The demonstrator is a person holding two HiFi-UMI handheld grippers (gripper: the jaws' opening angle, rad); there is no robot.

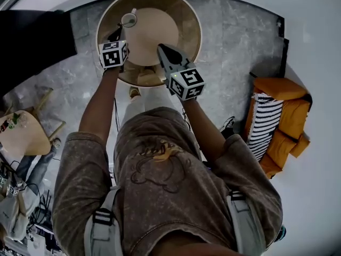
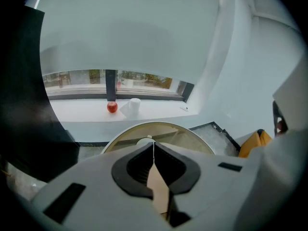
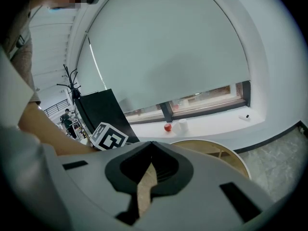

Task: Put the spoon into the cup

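Note:
A white cup (image 1: 128, 20) stands on the far left part of the round wooden table (image 1: 184, 15). A short pale handle, which looks like the spoon (image 1: 133, 10), sticks out over the cup's far rim. My left gripper (image 1: 117, 33) hovers just on the near side of the cup, jaws shut with nothing between them. In the left gripper view the jaws (image 2: 153, 144) meet in a thin line, and the cup's white top (image 2: 144, 141) peeks over them. My right gripper (image 1: 160, 47) hangs over the table's near middle, also shut and empty (image 3: 151, 144).
A red apple (image 2: 112, 107) and a white roll-like object (image 2: 134, 105) rest on the windowsill behind the table. An orange sofa (image 1: 282, 121) with a striped cushion stands at the right. A small wooden side table (image 1: 21, 135) is at the left, and a black panel (image 1: 32, 41) at the far left.

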